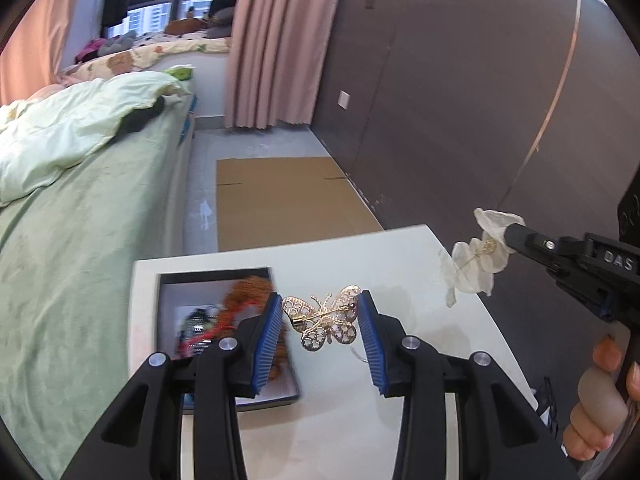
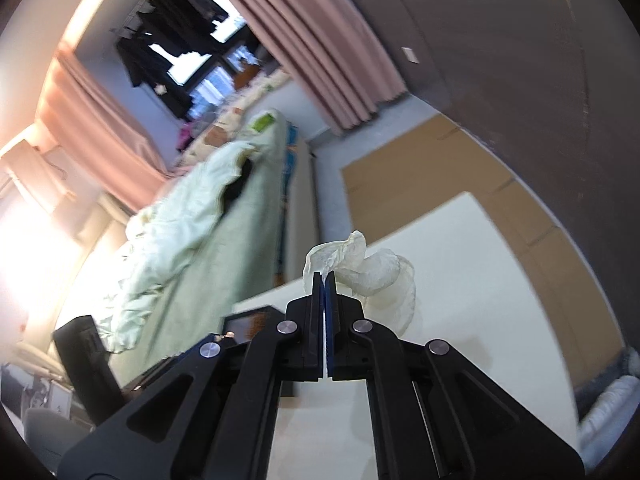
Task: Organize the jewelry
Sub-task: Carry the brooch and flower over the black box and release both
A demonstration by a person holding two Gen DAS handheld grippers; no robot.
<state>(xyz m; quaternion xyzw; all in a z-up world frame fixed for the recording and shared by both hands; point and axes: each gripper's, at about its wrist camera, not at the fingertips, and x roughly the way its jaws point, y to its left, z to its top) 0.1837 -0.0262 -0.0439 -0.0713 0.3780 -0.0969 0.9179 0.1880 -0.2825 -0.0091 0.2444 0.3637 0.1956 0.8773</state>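
Note:
My left gripper [image 1: 320, 320] is shut on a gold butterfly brooch [image 1: 326, 318], pinched by its wing tips between the blue pads and held above the white table [image 1: 340, 420]. My right gripper [image 2: 324, 280] is shut on a white fabric flower brooch [image 2: 372, 270]. In the left wrist view the flower brooch [image 1: 478, 258] hangs in the air at the right, above the table's right edge, with the right gripper [image 1: 510, 234] on it. A dark open jewelry box [image 1: 172, 300] lies on the table at the left, with orange and red pieces [image 1: 244, 296] inside.
A bed with green sheets [image 1: 80, 240] runs along the left of the table. Flat cardboard [image 1: 280, 200] lies on the floor beyond the table. A dark wall [image 1: 460, 100] stands to the right. A hand [image 1: 600, 392] holds the right gripper's grip.

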